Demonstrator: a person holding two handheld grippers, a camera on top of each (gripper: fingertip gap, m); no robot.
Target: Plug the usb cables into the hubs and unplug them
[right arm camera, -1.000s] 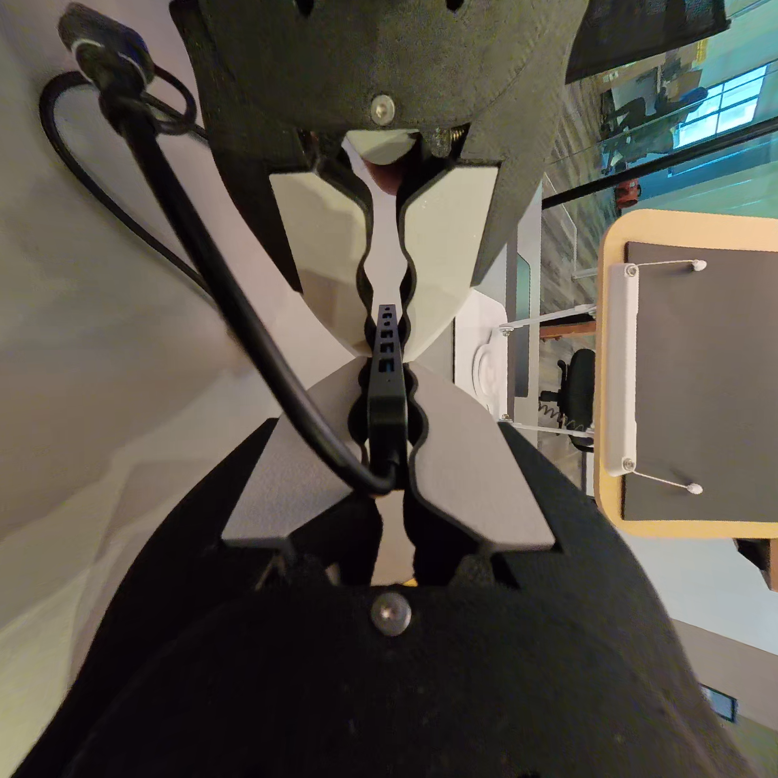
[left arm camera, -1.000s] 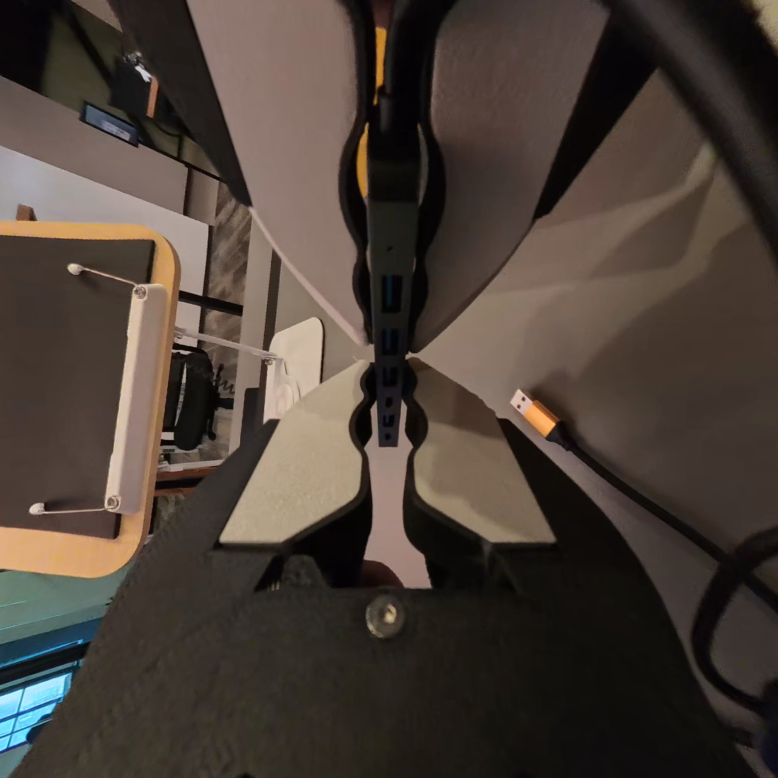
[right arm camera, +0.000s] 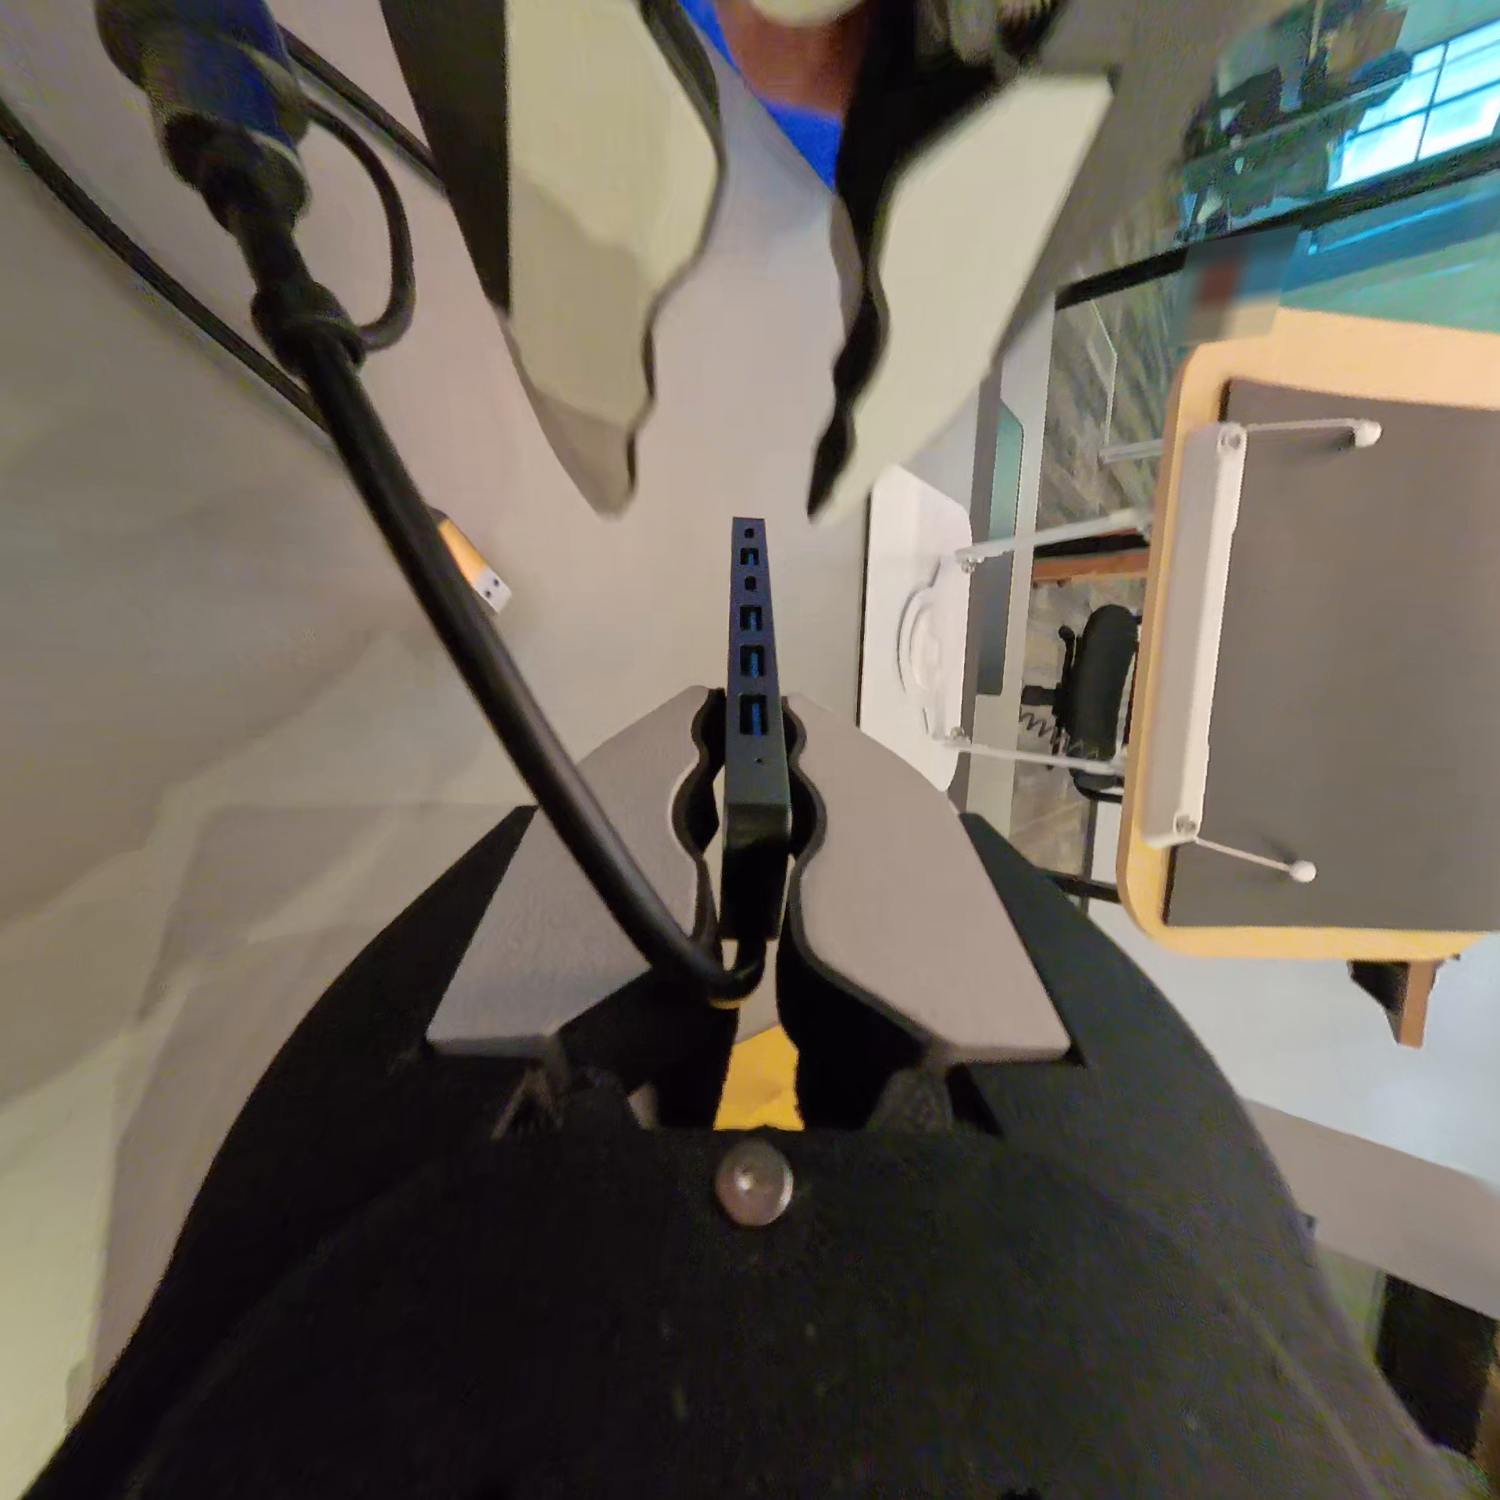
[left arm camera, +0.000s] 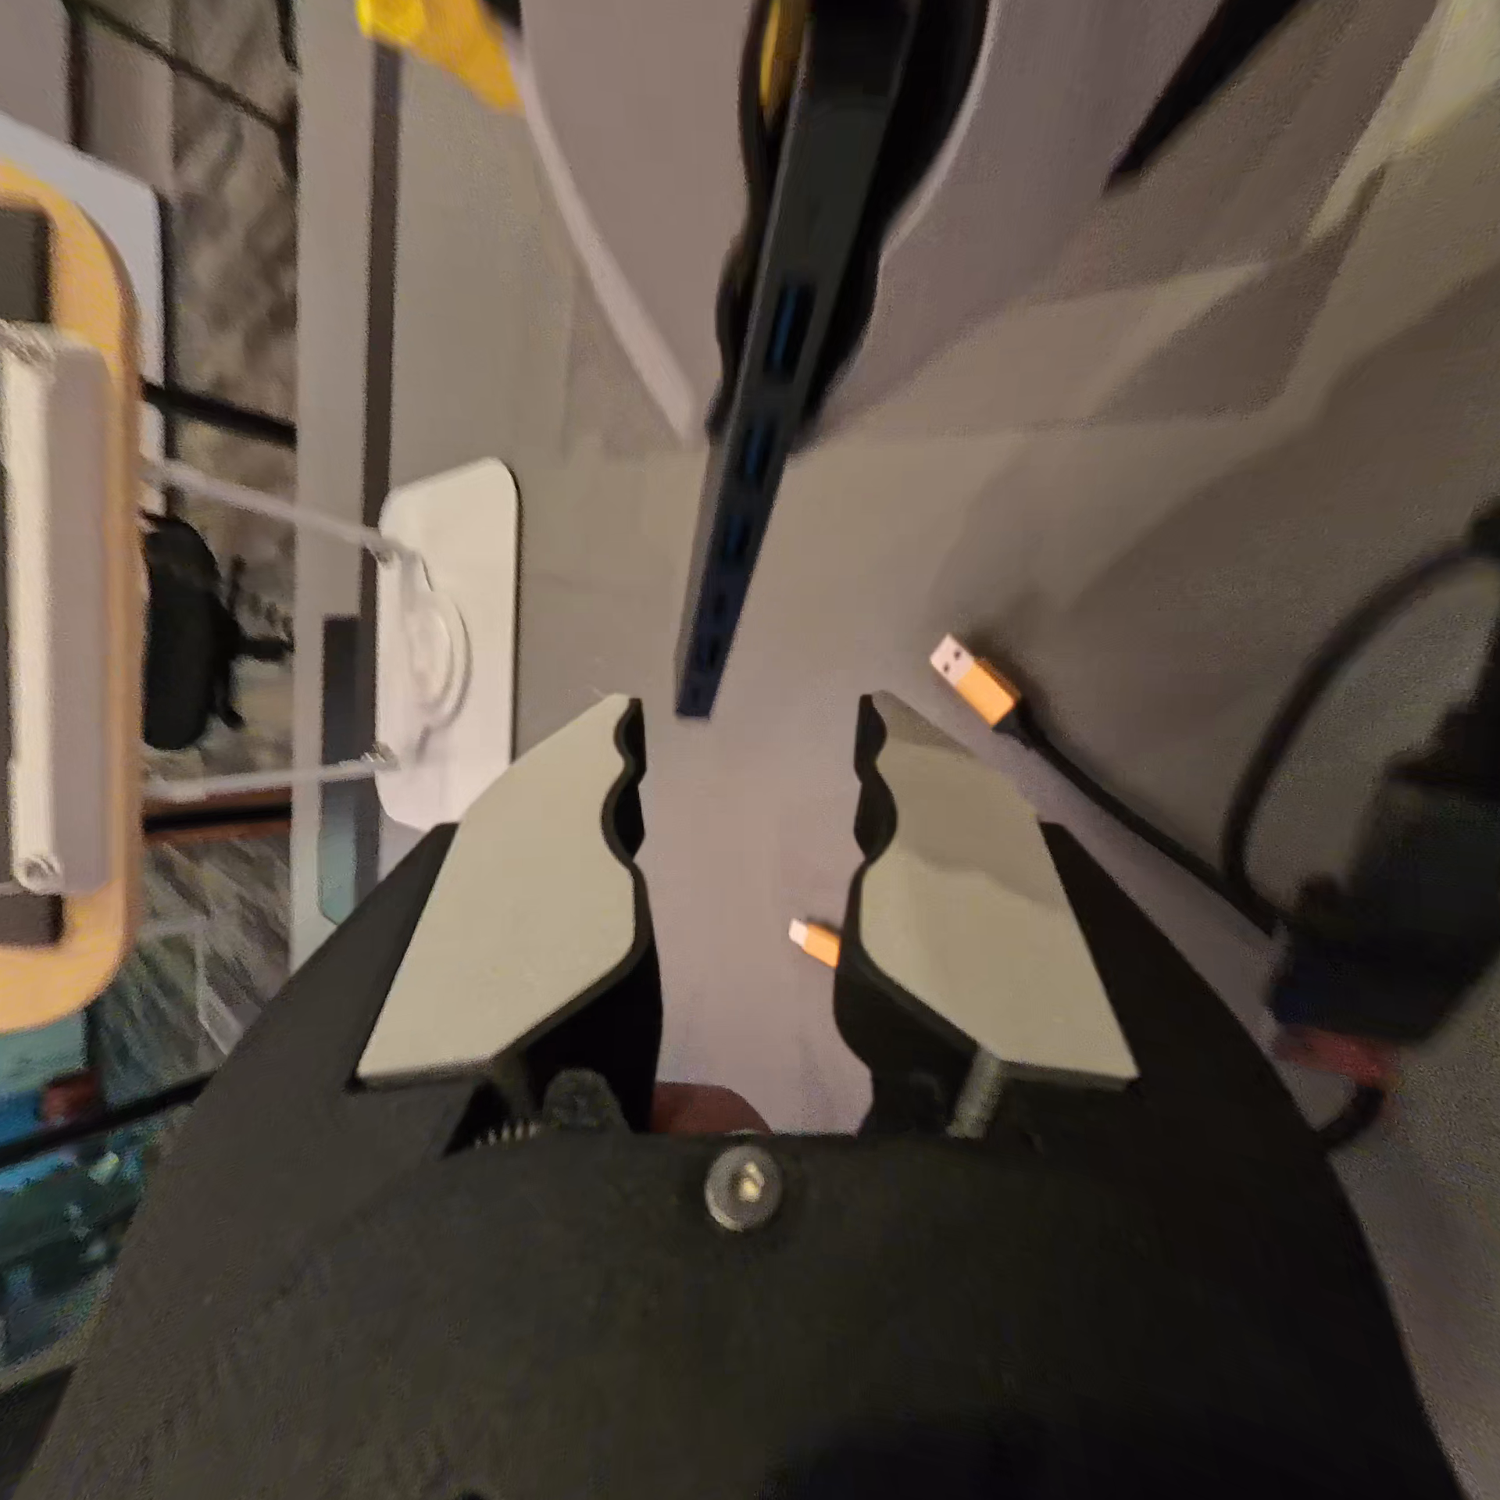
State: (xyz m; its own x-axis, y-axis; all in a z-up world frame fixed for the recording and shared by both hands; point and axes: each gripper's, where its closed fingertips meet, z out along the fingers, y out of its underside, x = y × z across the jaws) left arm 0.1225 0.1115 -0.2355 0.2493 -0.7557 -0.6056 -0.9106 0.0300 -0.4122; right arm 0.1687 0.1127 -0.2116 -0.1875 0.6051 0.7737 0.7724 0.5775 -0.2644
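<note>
Our left gripper (left arm camera: 748, 714) stands with its jaws spread wide and nothing between them. Facing it, our right gripper (right arm camera: 751, 714) clamps tight, its fingers (right arm camera: 885, 877) pressed close together.

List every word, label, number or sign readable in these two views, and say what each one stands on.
None can be read.
USB hub, held in the right gripper: only port openings along its edge, no markings legible.
Orange USB plug on the table: no print visible.
Left gripper, open: fingers plain grey.
Blue-banded cable bundle: blurred, nothing legible.
</note>
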